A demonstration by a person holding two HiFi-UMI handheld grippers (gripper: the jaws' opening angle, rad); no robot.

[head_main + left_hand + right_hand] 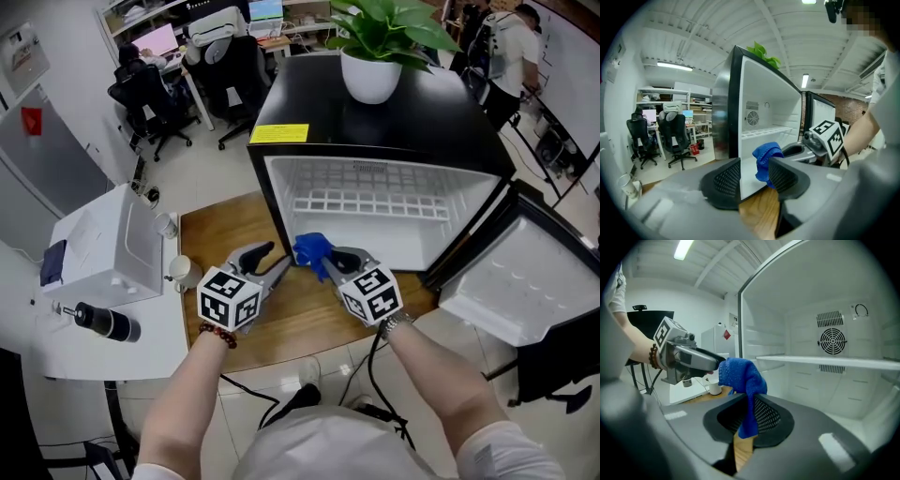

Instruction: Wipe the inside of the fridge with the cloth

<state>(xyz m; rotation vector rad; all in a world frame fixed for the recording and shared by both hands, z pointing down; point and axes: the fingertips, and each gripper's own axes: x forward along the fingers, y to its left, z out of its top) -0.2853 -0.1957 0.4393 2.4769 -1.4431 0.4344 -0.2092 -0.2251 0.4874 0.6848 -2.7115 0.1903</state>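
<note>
Right tool (328,262) clenched crumpled blue cloth (311,247), open black fridge (422,117) just ahead, for wiping; left tool (277,260) released, empty, alongside.

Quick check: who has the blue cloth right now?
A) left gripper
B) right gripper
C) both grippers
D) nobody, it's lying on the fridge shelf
B: the right gripper has its jaws closed on the blue cloth, while the left gripper has its jaws apart with nothing pinched between them.
</note>
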